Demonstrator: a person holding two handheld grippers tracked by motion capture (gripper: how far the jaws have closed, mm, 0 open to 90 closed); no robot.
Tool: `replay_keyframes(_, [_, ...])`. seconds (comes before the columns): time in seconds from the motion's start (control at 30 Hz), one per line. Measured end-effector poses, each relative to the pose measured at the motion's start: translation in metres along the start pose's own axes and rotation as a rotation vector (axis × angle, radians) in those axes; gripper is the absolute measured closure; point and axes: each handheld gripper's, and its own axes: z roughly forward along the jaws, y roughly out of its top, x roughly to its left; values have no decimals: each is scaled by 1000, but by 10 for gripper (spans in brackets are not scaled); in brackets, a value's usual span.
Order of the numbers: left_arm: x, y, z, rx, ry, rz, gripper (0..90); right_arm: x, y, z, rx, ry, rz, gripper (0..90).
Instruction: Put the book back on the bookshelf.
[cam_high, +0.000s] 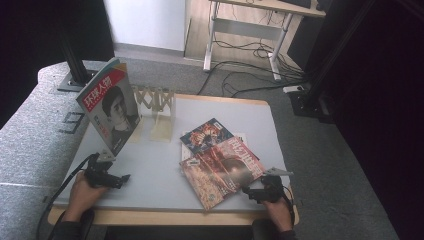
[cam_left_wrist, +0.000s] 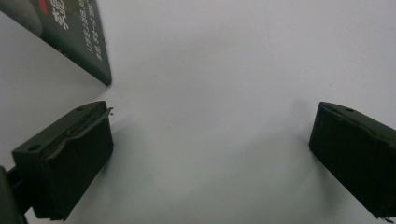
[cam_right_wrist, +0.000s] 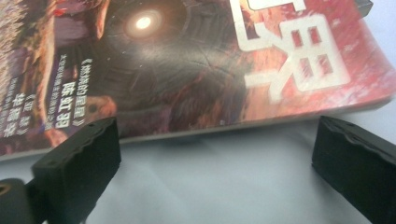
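Both claws were wide open, holding nothing. The right gripper (cam_high: 248, 191) sat at the red magazine (cam_high: 222, 172)'s near edge. The left gripper (cam_high: 123, 178) had bare table (cam_high: 150, 165) ahead.

Two handheld black grippers, left gripper (cam_high: 111, 176) and right gripper (cam_high: 259, 191), each topped by a grey three-cornered plate. Blocky black jaws with small screw holes and ridged pads. Black cable trailing from each; dark sleeves at the wrists.

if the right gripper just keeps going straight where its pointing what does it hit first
Most likely the near edge of the red magazine, which lies flat right ahead of the right gripper; its open jaws straddle that edge line, with a strip of bare table between.
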Motion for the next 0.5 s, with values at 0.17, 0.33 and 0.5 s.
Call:
replay_keyframes(0.17, [0,0,0,0,0,0,0,1,-1,0,-12,22,-8,39])
replay_keyframes(0.33, [0,0,0,0,0,0,0,0,5,-1,-24,12,-5,33])
replay_keyframes(0.5, [0,0,0,0,0,0,0,0,11,-1,-24,0,-19,31])
